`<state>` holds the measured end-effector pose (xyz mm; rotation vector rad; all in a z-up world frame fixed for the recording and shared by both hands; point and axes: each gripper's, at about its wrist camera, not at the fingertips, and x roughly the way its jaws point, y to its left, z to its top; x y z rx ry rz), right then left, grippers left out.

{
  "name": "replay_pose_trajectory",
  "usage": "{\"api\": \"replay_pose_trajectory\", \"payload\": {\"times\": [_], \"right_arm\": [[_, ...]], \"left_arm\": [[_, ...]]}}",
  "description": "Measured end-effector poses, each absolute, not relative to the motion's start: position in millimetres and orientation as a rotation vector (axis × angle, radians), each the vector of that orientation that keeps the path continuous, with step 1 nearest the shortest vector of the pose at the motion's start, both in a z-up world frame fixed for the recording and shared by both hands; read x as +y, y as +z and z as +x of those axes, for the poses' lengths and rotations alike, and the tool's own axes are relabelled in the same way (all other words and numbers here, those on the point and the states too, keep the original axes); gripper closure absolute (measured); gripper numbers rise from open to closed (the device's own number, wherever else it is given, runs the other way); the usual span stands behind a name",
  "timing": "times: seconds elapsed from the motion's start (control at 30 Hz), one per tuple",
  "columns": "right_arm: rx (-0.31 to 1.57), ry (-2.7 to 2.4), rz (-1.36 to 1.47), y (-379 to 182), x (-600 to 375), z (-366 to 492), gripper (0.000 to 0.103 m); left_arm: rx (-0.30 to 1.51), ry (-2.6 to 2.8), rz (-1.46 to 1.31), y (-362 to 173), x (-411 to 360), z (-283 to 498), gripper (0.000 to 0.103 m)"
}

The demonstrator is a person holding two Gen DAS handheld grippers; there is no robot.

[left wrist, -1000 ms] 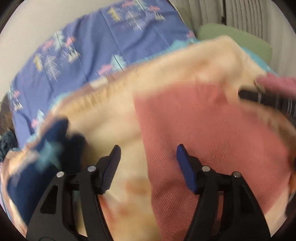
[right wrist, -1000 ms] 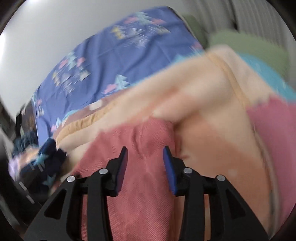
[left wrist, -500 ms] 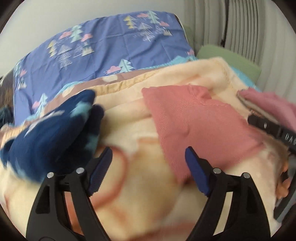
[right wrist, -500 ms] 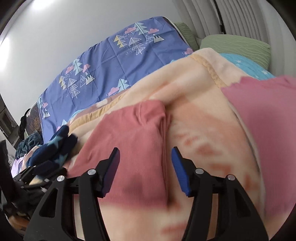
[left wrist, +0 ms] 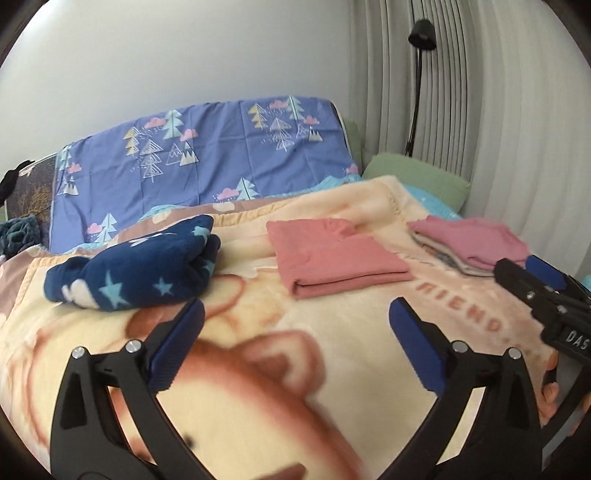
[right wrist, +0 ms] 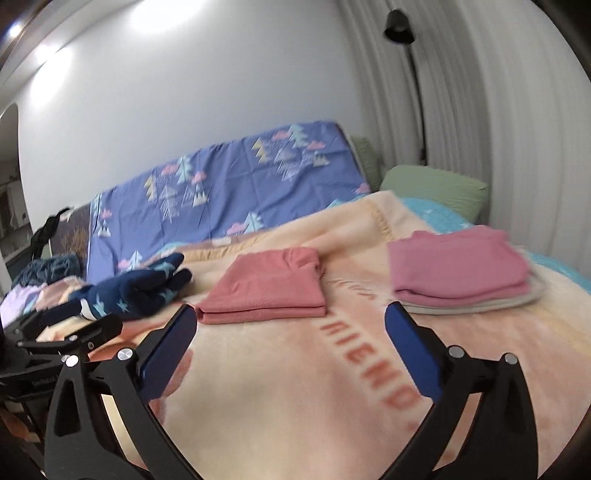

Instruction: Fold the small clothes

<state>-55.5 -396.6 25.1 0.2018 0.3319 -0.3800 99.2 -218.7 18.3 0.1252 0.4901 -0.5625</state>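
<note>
A folded salmon-red garment (left wrist: 338, 258) lies flat on the peach blanket (left wrist: 258, 369); it also shows in the right wrist view (right wrist: 269, 291). A crumpled navy star-print garment (left wrist: 140, 273) lies to its left, also in the right wrist view (right wrist: 136, 288). A stack of folded clothes with a pink one on top (left wrist: 469, 243) sits to the right, also in the right wrist view (right wrist: 461, 269). My left gripper (left wrist: 295, 321) is open and empty, raised back from the clothes. My right gripper (right wrist: 288, 328) is open and empty; it also shows at the left wrist view's right edge (left wrist: 535, 284).
A purple sheet with tree prints (left wrist: 207, 166) covers the back of the bed. A green pillow (left wrist: 417, 177) lies at the back right by the white curtain (left wrist: 480, 92). A black lamp (left wrist: 421, 33) stands by the curtain. Dark items (right wrist: 48, 269) sit at the far left.
Both grippers have let go of the salmon-red garment, opened wide and drawn back and up from it. The garment now lies folded on the blanket.
</note>
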Motion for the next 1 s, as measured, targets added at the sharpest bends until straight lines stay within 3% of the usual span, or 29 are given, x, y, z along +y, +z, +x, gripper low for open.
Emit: {"api": "replay_pose_trajectory", "payload": {"times": [0.4,1.0], "right_arm": [[0.451,-0.496,0.231,42.8,-366.4,-121.8,0.001],[0.449,-0.47,0.156,48.5,-336.5,-148.1,0.001]], "left_arm": [[0.419,-0.504,0.106,53.9,-174.1,6.8,0.002],[0.469,-0.484,0.135,46.0,-169.3,-48.3,0.002]]}}
